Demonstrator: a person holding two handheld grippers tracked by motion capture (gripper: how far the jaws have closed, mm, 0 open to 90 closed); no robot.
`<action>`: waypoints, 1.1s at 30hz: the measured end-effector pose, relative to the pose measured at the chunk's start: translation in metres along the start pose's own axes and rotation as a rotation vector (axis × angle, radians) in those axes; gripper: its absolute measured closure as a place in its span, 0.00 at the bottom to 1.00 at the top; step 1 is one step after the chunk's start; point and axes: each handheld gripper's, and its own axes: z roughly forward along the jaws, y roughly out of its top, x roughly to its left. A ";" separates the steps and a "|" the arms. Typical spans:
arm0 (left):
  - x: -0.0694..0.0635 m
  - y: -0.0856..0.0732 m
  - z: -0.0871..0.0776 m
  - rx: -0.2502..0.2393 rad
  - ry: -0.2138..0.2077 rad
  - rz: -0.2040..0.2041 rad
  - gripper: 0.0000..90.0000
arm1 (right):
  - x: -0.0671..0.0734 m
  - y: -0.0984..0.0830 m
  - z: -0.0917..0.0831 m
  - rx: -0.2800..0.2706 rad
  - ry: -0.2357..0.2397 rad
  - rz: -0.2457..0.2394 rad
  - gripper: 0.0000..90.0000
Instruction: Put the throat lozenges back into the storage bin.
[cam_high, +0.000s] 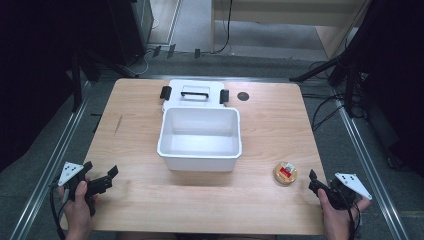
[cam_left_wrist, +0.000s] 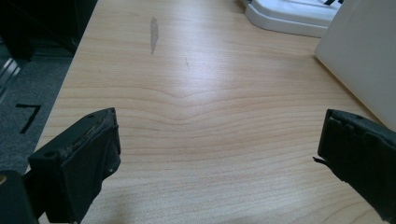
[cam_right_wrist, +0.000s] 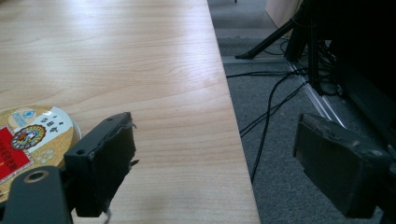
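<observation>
A wooden table is carrying a white open box, which is sitting near the middle, a little toward the far edge. Its lid, white with a black handle and two black latches, is lying flat just behind it, touching or nearly touching the box's far wall (I cannot tell which). A small dark round spot is showing on the tabletop just right of the lid.

A round tin with a yellow, red and white label is resting near the front right corner, well apart from the box.

The left gripper is hovering over the front left corner, held in the person's left hand; its jaws are standing wide apart with nothing between them, bare wood showing in the gap in the left gripper view.

The right gripper is hanging at the right edge near the front corner, gripped by the right hand. In the right gripper view its jaws are spread wide and empty, straddling the table's edge, with the tin just beside the left jaw.
</observation>
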 end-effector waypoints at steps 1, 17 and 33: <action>0.000 0.000 0.000 0.000 0.000 0.000 0.00 | 0.001 0.000 0.000 0.000 0.000 -0.003 0.14; 0.000 0.000 0.000 0.004 0.001 0.004 0.00 | 0.016 0.036 -0.011 0.135 0.177 -0.029 0.14; 0.000 0.000 0.000 0.005 -0.001 0.003 0.00 | 0.037 0.066 0.004 0.483 0.167 -0.167 0.14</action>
